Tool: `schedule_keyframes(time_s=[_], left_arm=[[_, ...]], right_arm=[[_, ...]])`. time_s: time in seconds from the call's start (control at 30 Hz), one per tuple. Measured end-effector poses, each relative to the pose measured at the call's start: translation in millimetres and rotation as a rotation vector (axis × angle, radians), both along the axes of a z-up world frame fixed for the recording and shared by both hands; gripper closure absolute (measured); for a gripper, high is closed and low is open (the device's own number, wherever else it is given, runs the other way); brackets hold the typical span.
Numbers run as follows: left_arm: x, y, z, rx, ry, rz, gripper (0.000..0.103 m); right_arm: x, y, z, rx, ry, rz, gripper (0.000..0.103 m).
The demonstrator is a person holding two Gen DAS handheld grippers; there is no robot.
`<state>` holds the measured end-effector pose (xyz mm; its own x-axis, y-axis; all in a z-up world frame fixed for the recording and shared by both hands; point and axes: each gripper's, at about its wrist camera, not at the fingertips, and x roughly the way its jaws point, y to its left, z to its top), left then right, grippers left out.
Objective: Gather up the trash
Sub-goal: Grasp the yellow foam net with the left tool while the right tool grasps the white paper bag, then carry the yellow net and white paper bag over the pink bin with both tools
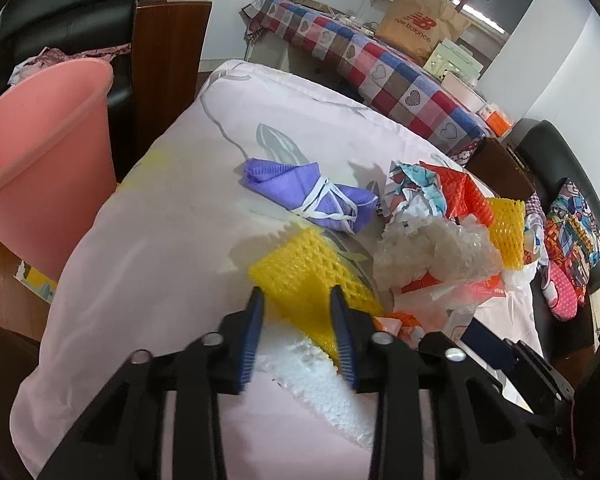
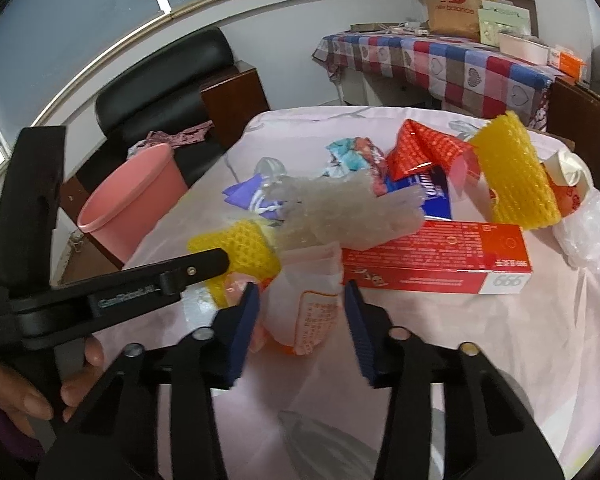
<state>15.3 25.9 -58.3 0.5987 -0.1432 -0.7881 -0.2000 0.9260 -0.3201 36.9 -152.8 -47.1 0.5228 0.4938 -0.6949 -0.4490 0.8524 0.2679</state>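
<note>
My left gripper [image 1: 296,292] points down at a yellow foam net [image 1: 300,276] lying on the pink-sheeted table [image 1: 160,240]. The net lies flat between its blue pads and runs on under the right one. In the right wrist view my left gripper [image 2: 216,258] reaches in from the left over that net [image 2: 244,244]. My right gripper [image 2: 302,292] straddles a white-and-orange plastic bag [image 2: 312,304], with a thin gap at each pad. The pink bin [image 1: 40,152] stands off the table's left edge, and it shows in the right wrist view as the pink bin [image 2: 128,204].
More trash is piled beyond: a purple mask [image 1: 308,196], bubble wrap [image 2: 340,208], a red carton [image 2: 440,260], red netting [image 2: 428,148], a second yellow net [image 2: 512,176] and white foam [image 1: 324,384]. A black chair [image 2: 168,84] and a checkered table [image 2: 440,64] stand behind.
</note>
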Motion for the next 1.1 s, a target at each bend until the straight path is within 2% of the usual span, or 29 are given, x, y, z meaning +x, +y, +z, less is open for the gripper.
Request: schedule_keyframes(time_s=[0.07, 0.27, 0.8, 1.1], left_arm=[[0, 1, 1, -0.001, -0.01, 0.001, 0.083], [-6, 3, 11, 0.019, -0.05, 0.001, 0.093], [-27, 12, 50, 0.063, -0.175, -0.025, 0.094], [-43, 24, 76, 0.158, -0.253, -0.011, 0.094]], right_arm=[[-2, 1, 1, -0.002, -0.002, 0.004, 0.065], [-5, 0, 3, 0.0, 0.001, 0.004, 0.07], [-18, -2, 38, -0.023, -0.087, -0.016, 0.072], [-12, 22, 64, -0.037, -0.143, 0.014, 0.072]])
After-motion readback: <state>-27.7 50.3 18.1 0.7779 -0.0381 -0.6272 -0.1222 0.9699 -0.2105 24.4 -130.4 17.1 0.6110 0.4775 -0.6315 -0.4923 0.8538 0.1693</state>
